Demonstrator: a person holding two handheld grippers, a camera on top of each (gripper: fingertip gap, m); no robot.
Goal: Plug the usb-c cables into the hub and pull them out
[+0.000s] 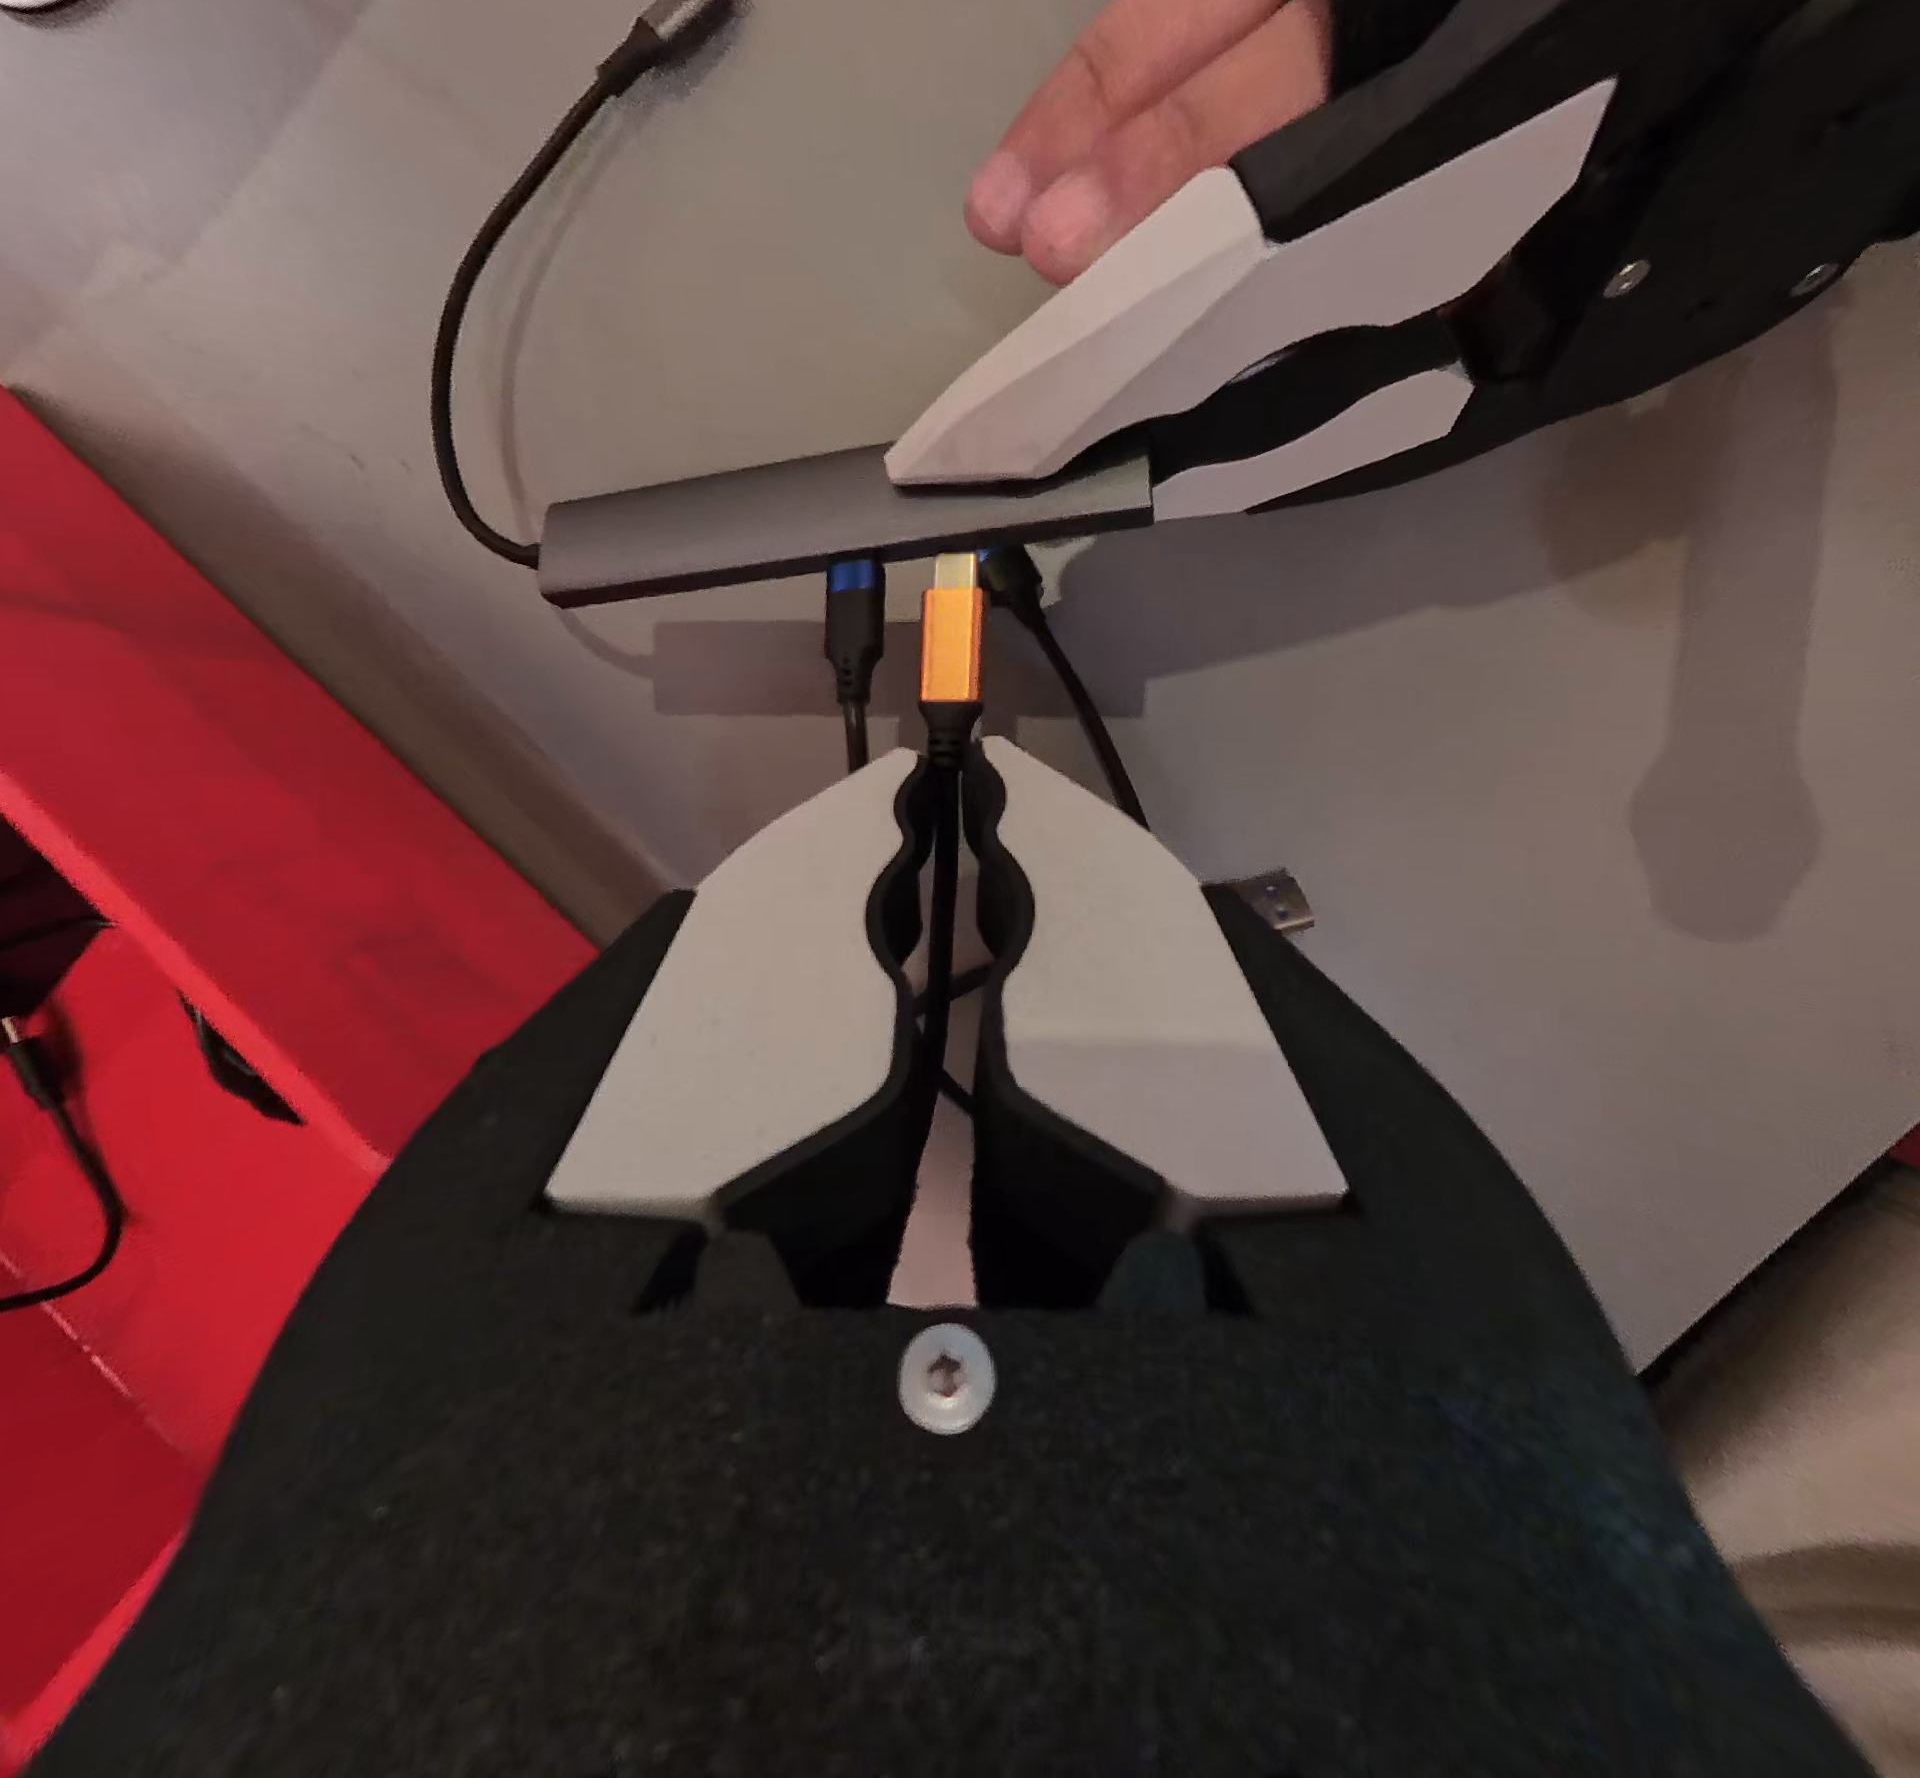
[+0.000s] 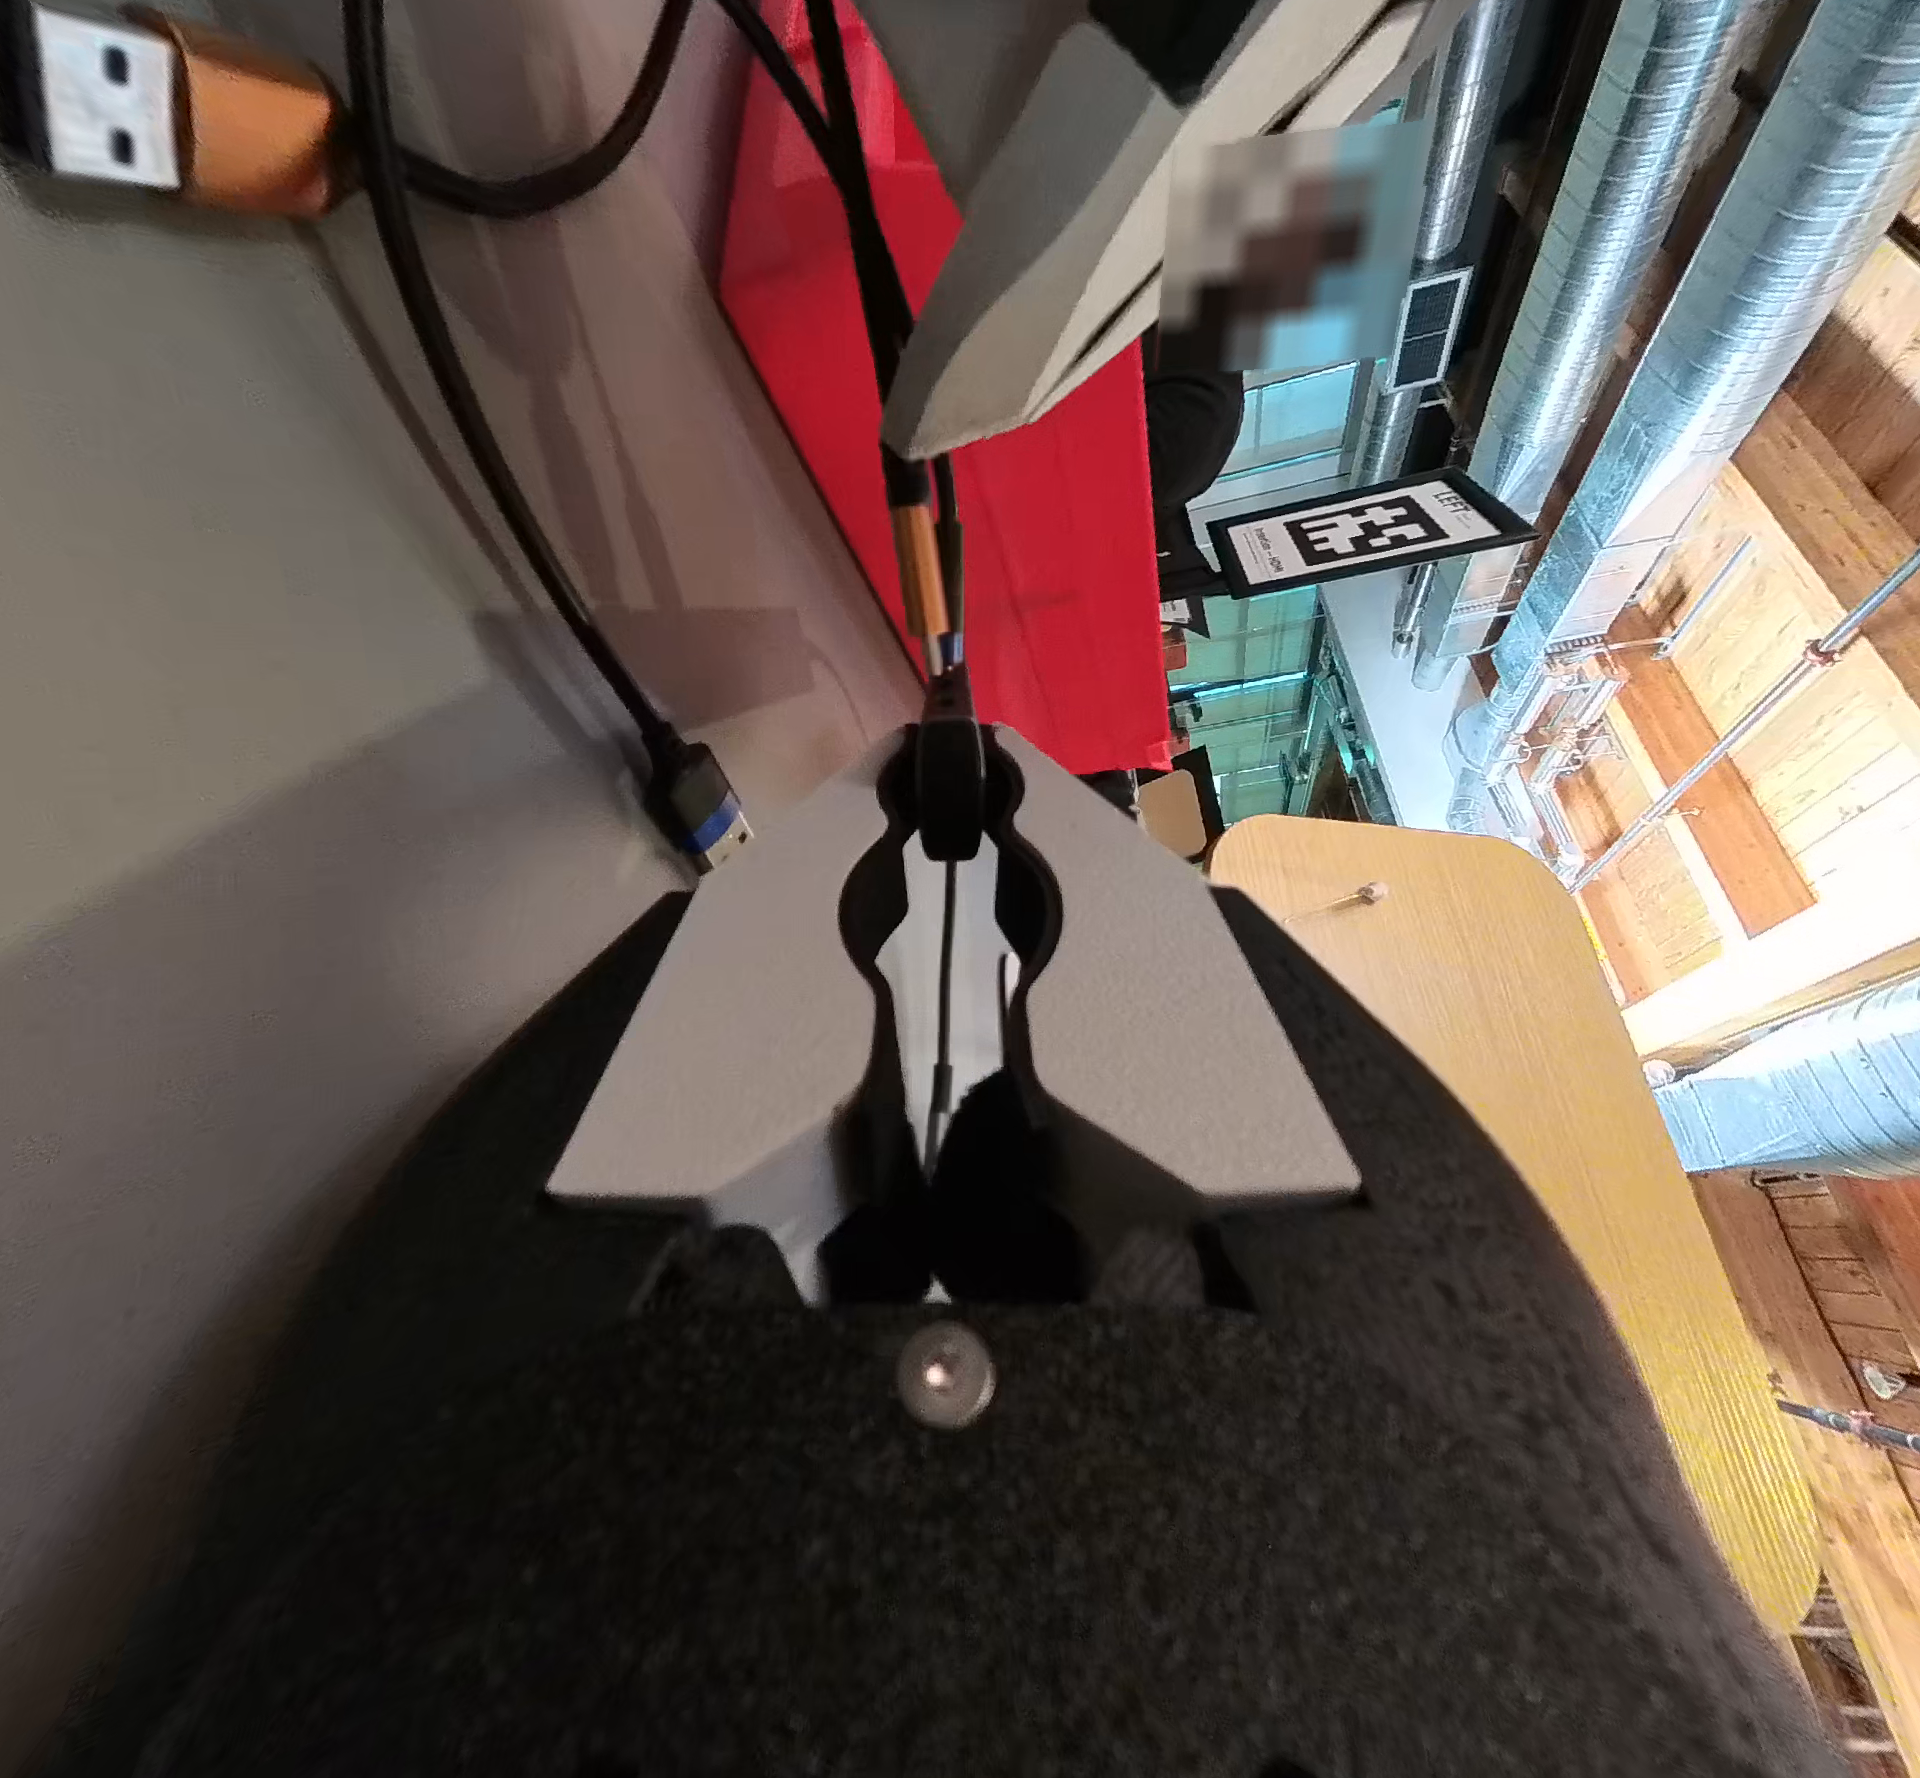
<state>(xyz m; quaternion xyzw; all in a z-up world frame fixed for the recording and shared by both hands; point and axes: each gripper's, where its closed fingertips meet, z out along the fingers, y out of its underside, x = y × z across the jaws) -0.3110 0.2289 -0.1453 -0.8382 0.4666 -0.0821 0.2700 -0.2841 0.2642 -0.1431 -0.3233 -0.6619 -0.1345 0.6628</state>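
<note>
The grey hub is held level above the grey table; my right gripper is shut on its right end. In the right wrist view the hub shows end-on between my right gripper's tips. My left gripper is shut on the black cable just behind the orange USB-C plug. The plug's silver tip shows at the hub's near edge; whether it is seated I cannot tell. A blue-ringed plug and a black plug sit in the hub. The left gripper and the orange plug also show in the right wrist view.
The hub's own lead curls away to a loose USB-C end. An orange USB-A plug and a blue-ringed USB-A plug lie on the table. A red box borders the table's left. A person's hand holds the right gripper. Some 5 cm of space lies between my two pairs of fingers.
</note>
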